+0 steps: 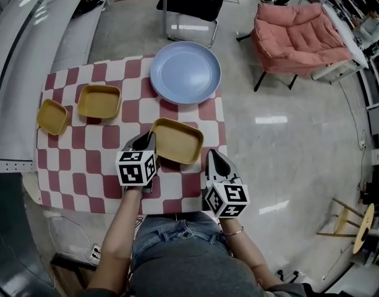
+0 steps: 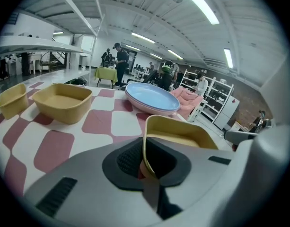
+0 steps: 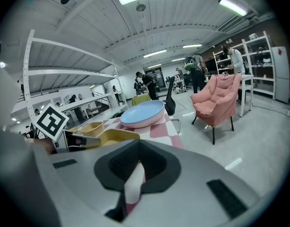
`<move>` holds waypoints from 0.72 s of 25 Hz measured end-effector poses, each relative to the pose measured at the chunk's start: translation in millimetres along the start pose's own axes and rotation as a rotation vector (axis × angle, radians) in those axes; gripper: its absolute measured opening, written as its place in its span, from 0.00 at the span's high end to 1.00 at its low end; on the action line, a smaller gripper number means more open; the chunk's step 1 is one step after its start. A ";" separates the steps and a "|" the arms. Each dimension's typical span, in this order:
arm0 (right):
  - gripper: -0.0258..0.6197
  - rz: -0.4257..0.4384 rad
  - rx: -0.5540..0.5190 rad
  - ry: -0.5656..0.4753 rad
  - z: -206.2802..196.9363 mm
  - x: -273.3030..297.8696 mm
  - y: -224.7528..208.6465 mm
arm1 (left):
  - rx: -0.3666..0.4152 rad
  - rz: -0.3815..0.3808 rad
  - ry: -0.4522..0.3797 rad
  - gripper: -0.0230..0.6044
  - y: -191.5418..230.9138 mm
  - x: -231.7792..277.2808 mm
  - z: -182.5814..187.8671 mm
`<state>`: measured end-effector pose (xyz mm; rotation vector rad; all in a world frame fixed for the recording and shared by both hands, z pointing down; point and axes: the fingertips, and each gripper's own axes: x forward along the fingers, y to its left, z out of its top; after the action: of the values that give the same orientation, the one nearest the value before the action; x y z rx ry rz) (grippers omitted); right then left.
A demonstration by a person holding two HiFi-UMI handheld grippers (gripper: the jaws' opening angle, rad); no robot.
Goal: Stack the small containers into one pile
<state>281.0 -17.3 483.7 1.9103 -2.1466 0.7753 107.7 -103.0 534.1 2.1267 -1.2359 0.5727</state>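
Three yellow containers sit on the red-and-white checked tablecloth. The nearest and widest container lies in front of me; my left gripper is shut on its left rim. In the left gripper view the thin rim wall runs between the pads of the left gripper. A second container and a smaller one stand apart at the far left. My right gripper hovers shut by the near container's right corner, with nothing held; its closed jaws show only cloth behind them.
A pale blue plate lies at the table's far edge, just beyond the near container. A black chair and a pink armchair stand on the floor behind. A white shelf runs along the left side.
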 end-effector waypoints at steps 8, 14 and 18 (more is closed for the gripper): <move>0.95 0.137 -0.073 0.031 1.1 14.5 37.9 | -0.096 0.112 -0.083 0.92 36.3 -47.2 5.8; 0.95 0.272 -0.135 0.057 -0.5 31.5 80.2 | -0.168 0.217 -0.137 0.92 74.8 -85.7 1.8; 0.95 0.342 -0.164 0.067 0.6 39.1 102.2 | -0.231 0.282 -0.188 0.92 97.2 -110.1 1.0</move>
<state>176.2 -47.1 473.4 1.4379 -2.4425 0.6792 -29.6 -72.7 491.8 1.8586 -1.6390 0.3312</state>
